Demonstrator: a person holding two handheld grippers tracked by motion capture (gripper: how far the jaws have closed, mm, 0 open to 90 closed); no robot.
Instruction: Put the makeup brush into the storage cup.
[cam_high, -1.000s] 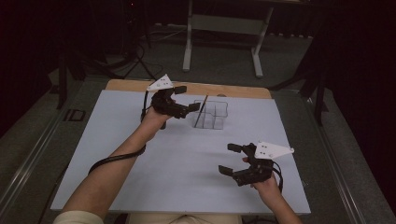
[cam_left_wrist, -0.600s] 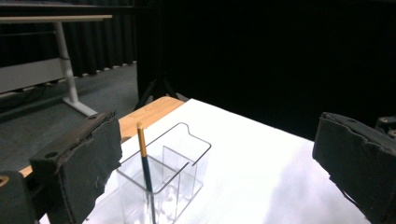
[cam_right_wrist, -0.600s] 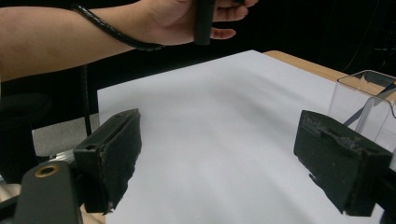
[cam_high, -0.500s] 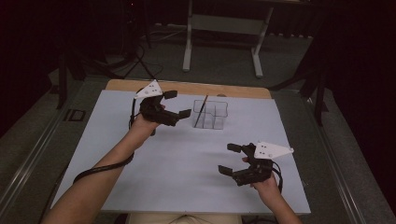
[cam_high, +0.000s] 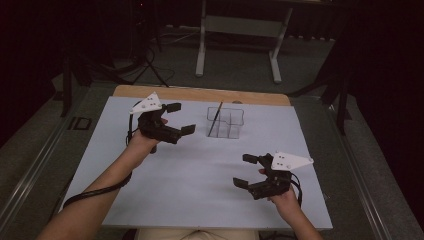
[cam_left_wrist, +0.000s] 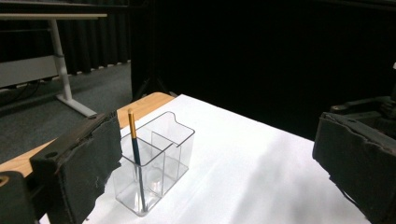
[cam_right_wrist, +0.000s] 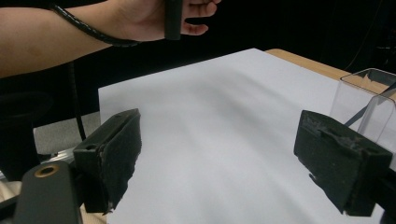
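Note:
A clear plastic organiser (cam_high: 226, 122) with several compartments stands on the white table sheet (cam_high: 200, 175) at the back middle. A dark pencil with a gold top (cam_high: 215, 119) leans in its left compartment (cam_left_wrist: 135, 154). My left gripper (cam_high: 181, 118) hangs open just left of the organiser (cam_left_wrist: 156, 158), its jaws wide apart and empty. My right gripper (cam_high: 246, 170) rests open near the front right of the sheet, nothing between its jaws. In the right gripper view the organiser's corner (cam_right_wrist: 369, 98) shows at the far right, and the other hand and forearm (cam_right_wrist: 93, 23) cross the top.
A wooden table edge (cam_high: 200, 94) runs behind the sheet. Beyond it stands a white-legged desk frame (cam_high: 237, 45) on grey carpet, with cables (cam_high: 145, 65) on the floor at the left. A black cable (cam_high: 95, 192) trails along the left forearm.
My left gripper has drawn back leftward from the organiser, leaving the pencil standing in it. The right gripper has stayed in place.

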